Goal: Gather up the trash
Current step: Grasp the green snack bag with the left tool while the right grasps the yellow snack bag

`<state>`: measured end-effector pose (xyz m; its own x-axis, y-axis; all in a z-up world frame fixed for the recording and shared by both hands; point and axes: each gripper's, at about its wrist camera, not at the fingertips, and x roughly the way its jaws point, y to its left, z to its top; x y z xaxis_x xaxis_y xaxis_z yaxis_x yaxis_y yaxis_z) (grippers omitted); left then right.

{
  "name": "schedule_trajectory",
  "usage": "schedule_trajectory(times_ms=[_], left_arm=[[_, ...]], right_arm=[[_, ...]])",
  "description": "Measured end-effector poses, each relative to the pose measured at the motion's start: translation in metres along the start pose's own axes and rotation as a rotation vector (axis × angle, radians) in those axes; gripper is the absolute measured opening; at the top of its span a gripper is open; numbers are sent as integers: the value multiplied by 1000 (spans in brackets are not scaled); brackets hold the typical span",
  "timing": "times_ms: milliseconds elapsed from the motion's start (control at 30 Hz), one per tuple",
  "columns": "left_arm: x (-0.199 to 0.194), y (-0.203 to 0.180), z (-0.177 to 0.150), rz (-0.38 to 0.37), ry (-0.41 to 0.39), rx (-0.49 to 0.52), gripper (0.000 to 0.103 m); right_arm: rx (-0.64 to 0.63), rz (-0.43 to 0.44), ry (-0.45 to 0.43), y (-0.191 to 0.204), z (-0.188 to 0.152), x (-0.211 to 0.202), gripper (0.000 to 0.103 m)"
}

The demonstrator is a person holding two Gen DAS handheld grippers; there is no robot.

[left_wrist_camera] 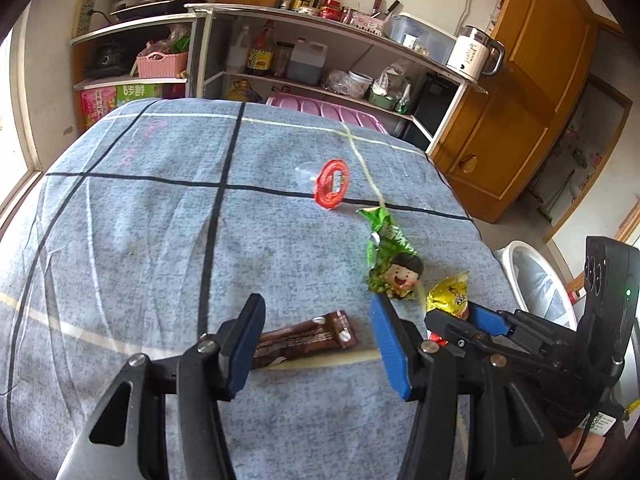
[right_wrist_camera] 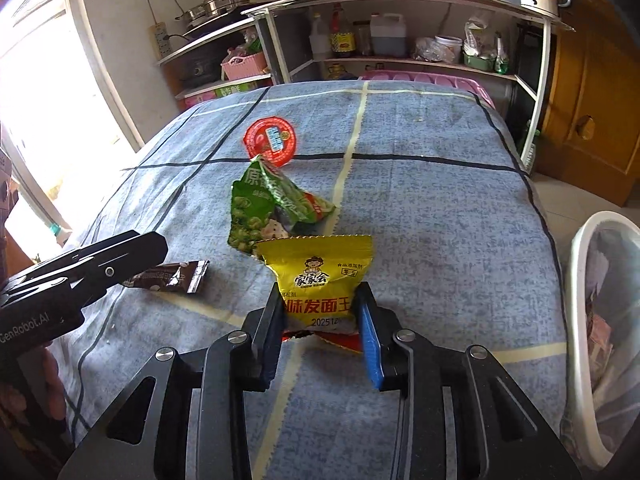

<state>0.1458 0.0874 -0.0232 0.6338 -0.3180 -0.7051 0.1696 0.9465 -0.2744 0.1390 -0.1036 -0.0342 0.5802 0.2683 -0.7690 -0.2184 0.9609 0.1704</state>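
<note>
The right gripper had its jaws pressed on the yellow snack packet on the checked blue cloth, the left gripper half open over the brown wrapper; next, I judged, a lift to the white bin.

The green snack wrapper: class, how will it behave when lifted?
The green snack wrapper is crumpled and torn open, so it is probably light and floppy. Its glossy film may slip between tongs. It stands peaked, so a push would likely topple it.
</note>
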Motion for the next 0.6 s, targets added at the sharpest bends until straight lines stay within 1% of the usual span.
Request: schedule_trajectory(times_ms=[233,333,533,600], left_arm=[[19,-25,14,-41,26,44,58],[32,-32,19,-65,51,36,59],[49,-49,24,-61,68,57,60],[54,-54,24,-31,73,73,61]], right_arm=[[41,-37,-13,-20,-1,-6,35],[63,-36,-17,-28,-1,-9,35],[86,-32,-26,-41,-3,-15,35],[92,-30,-31,-45,-4,-16,35]])
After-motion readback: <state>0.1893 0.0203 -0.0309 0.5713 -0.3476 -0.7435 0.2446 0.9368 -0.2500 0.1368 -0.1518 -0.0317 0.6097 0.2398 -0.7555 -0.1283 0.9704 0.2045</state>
